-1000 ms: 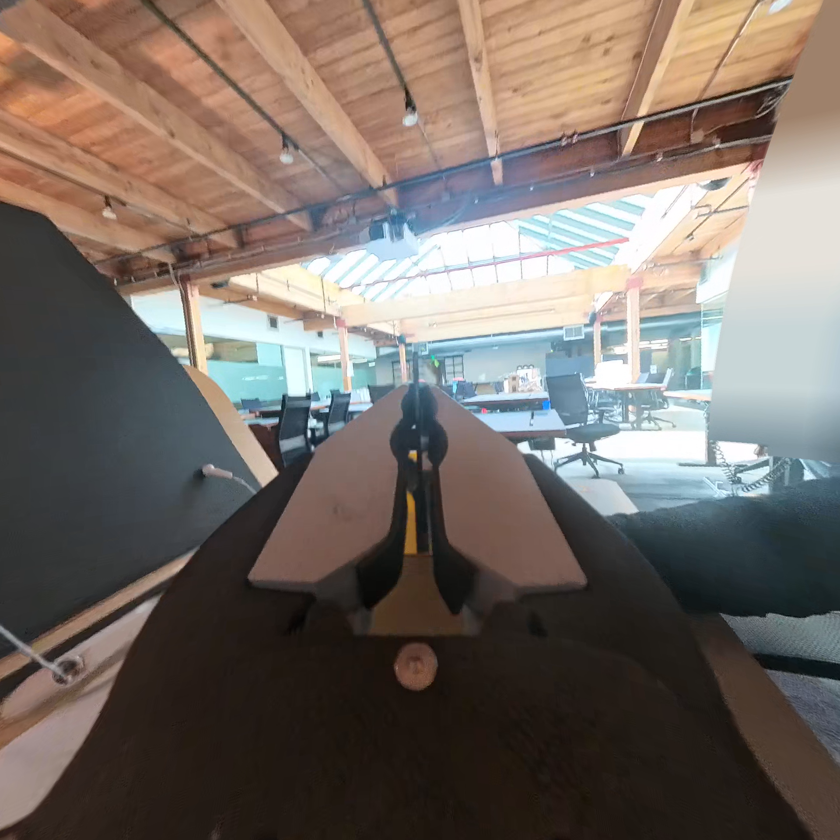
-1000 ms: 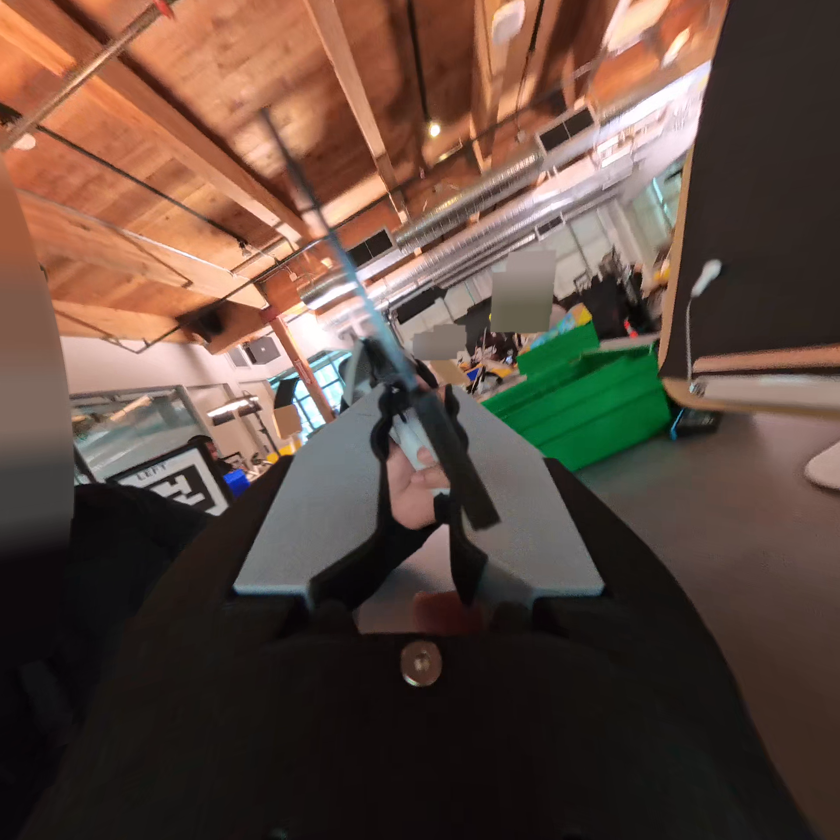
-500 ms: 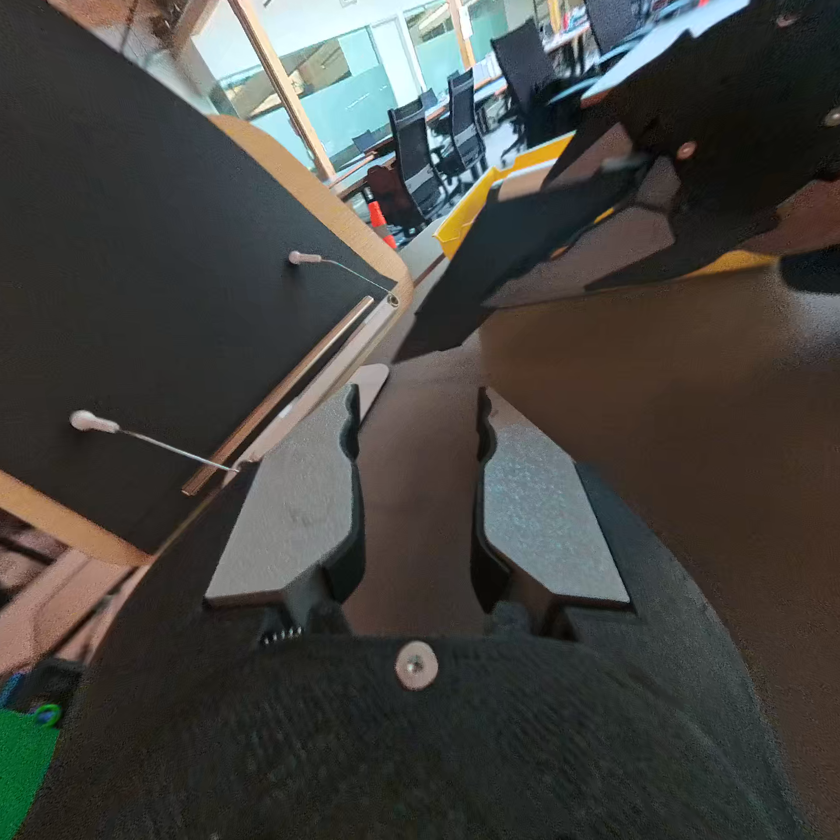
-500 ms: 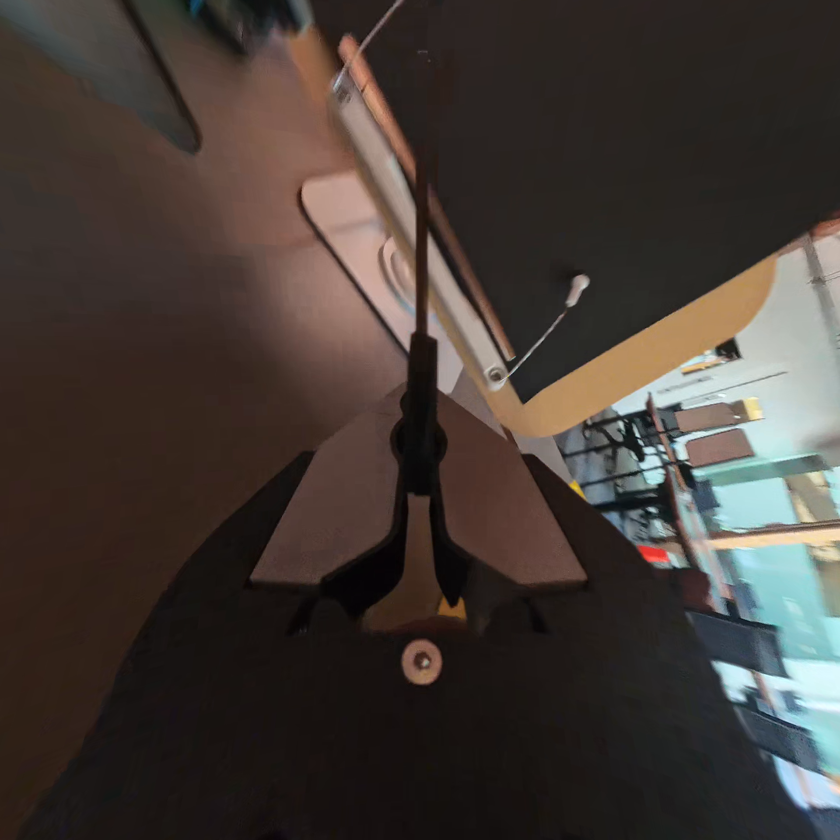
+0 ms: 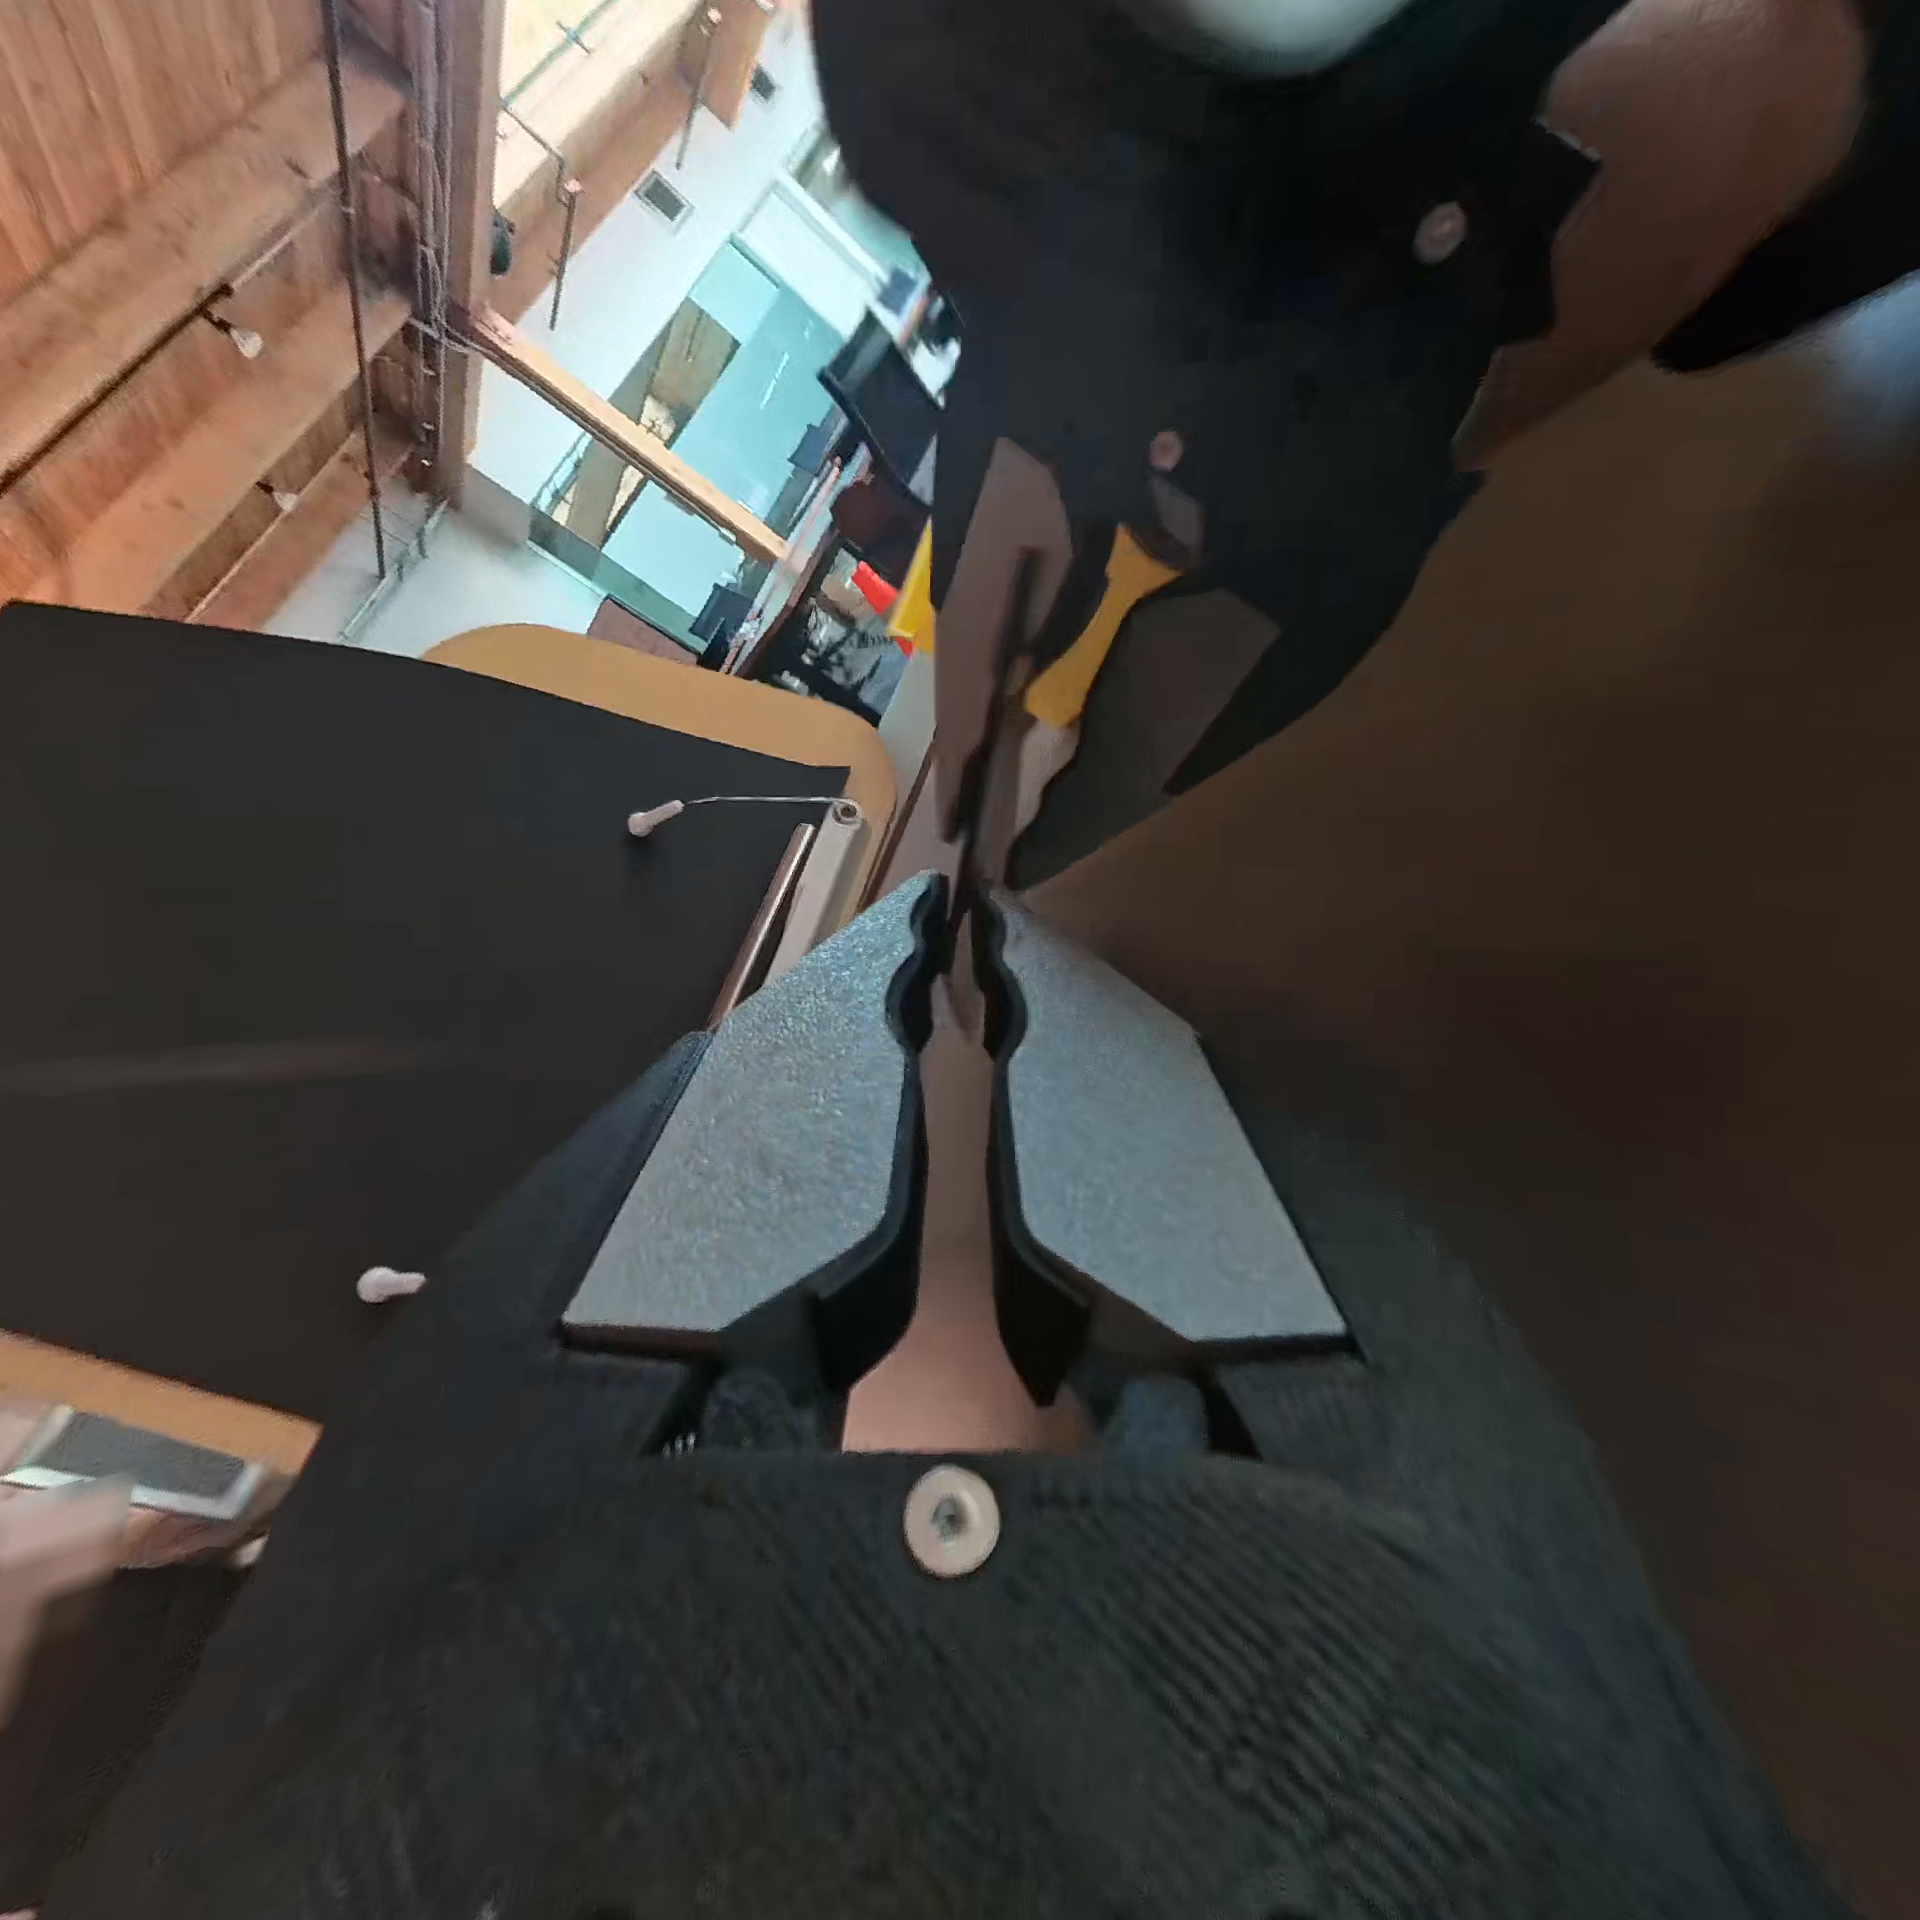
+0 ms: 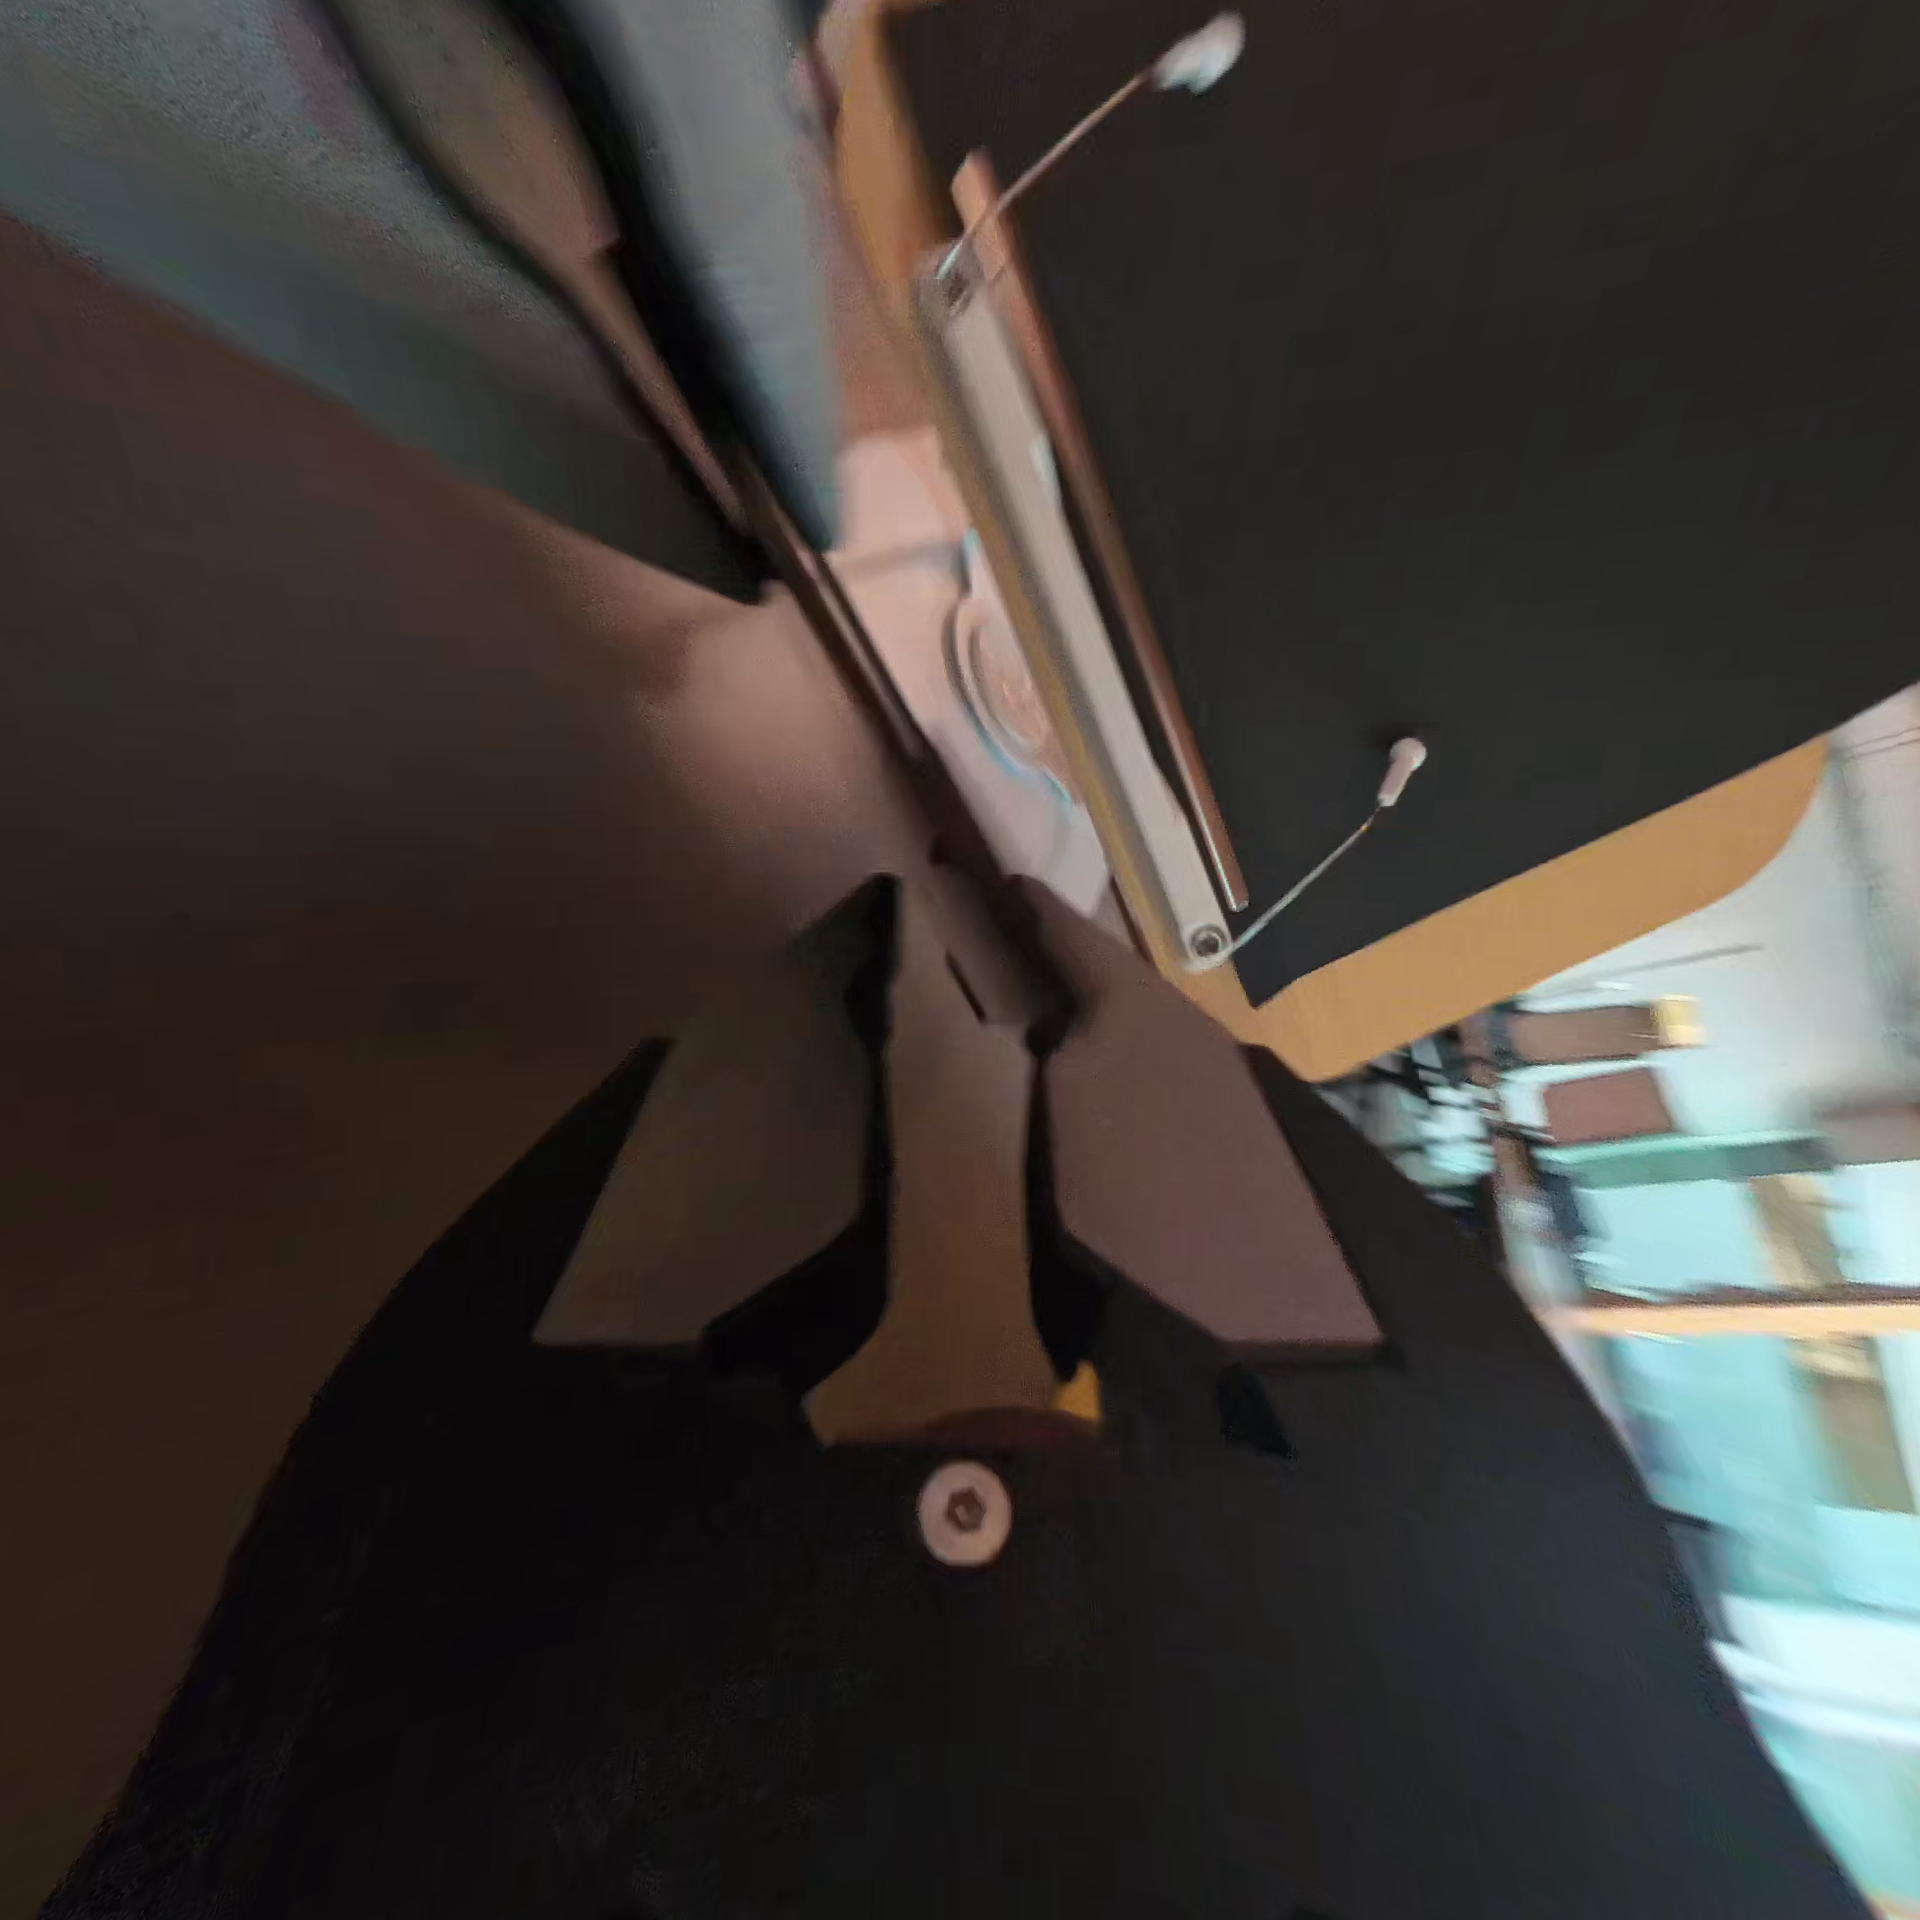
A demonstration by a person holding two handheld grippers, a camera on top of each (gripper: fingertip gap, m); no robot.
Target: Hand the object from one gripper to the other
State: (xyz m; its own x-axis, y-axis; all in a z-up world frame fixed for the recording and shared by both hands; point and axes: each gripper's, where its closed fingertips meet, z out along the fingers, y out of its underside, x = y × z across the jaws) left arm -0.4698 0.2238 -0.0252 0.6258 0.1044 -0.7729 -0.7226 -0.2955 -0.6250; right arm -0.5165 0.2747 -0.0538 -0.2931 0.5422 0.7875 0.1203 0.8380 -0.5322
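Object of the handover, a thin dark strip (image 5: pixel 982 748), runs down the middle of the left wrist view, just above centre, its lower end between the tips of the left gripper (image 5: pixel 966 935); those jaws look pinched on it, with only a sliver of gap; the right gripper (image 6: pixel 956 914) shows its jaws parted in its own blurred view, so I judge the transfer made and the release in hand; next I'd draw the right one straight back without snagging the strip; behind, at left, a black board (image 5: pixel 312 883) with a tan edge; I can read no writing or brand anywhere.
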